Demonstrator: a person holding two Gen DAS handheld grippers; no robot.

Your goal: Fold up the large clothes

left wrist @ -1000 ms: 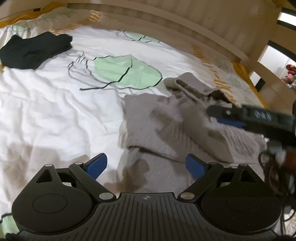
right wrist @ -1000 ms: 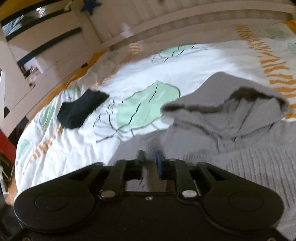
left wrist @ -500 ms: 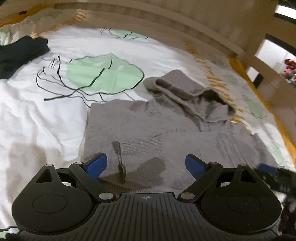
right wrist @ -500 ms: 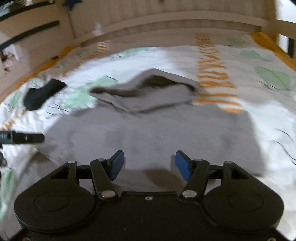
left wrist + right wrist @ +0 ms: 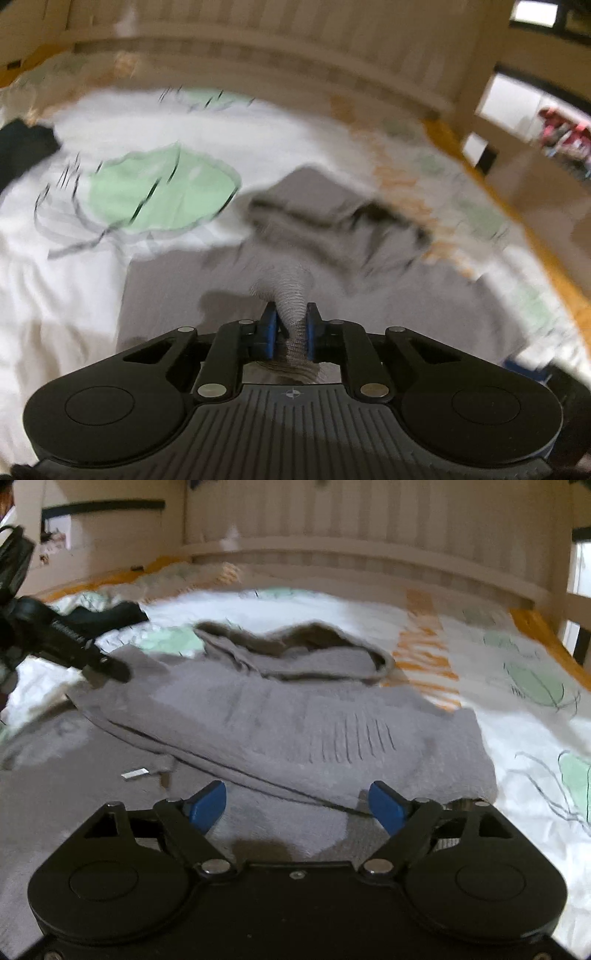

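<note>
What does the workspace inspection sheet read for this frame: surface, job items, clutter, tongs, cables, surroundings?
Surface: bed with white leaf-print duvet.
Job's things: grey hooded sweater spread flat, hood towards the headboard.
Clutter: dark garment on the far left of the duvet.
Tongs: left tongs closing on a ribbed fold of the sweater; right tongs opening, nothing between them.
Cables: nothing seen.
Surroundings: wooden headboard.

The left gripper has a black ribbed housing with two round discs, silver pivot screws, a small crosshair mark at its centre and blue pads on black fingers. The right gripper is matt black, with matching discs, silver screws, triangular cut-outs and blue pads.
</note>
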